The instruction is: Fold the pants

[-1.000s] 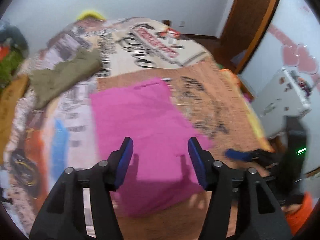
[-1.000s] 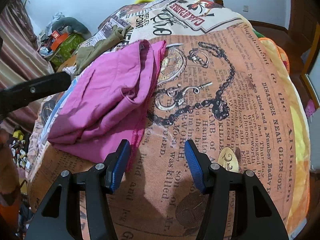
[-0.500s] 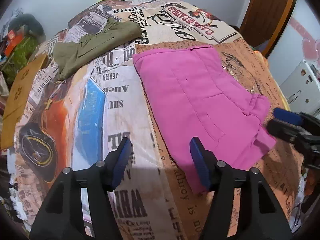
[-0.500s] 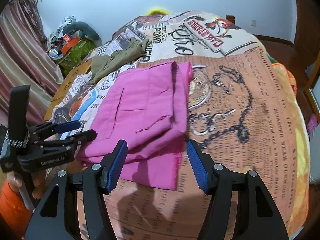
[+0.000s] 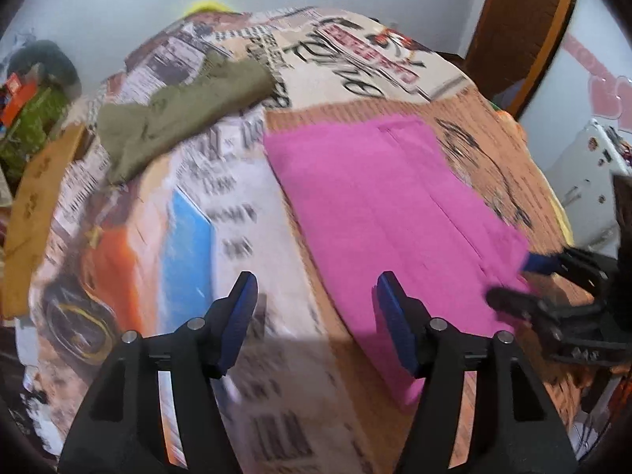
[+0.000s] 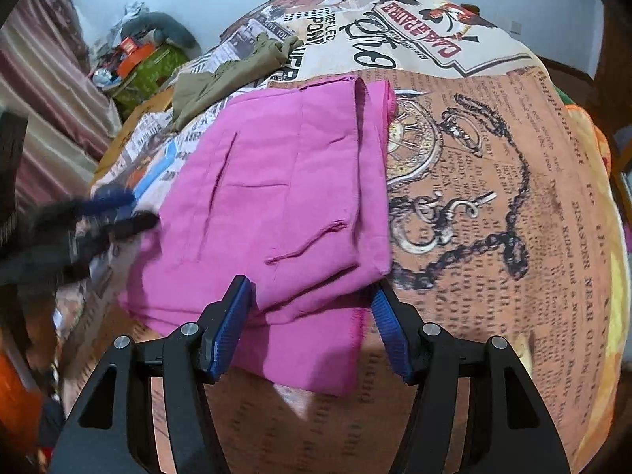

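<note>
Folded pink pants (image 5: 375,205) lie flat on the newspaper-print bed cover (image 5: 197,217). My left gripper (image 5: 316,296) is open above the cover, just off the pants' left edge, its right finger over the pink cloth. In the right wrist view the pants (image 6: 276,181) fill the middle. My right gripper (image 6: 310,296) hangs open over their near right corner, with cloth below the gap and nothing pressed. Each gripper shows in the other's view: the right gripper (image 5: 513,280) at the pants' far side, the left gripper (image 6: 130,209) by their left edge.
An olive green garment (image 5: 177,126) lies crumpled on the bed beyond the pants. A brown cardboard piece (image 5: 35,205) flanks the bed's left side, and a white appliance (image 5: 584,173) and a wooden door (image 5: 521,19) stand to the right. Clutter and a curtain (image 6: 39,98) sit at the far left.
My left gripper has slid from over the pants to their left edge. My right gripper has come from the bare cover onto the pants' near right corner. Both stayed open.
</note>
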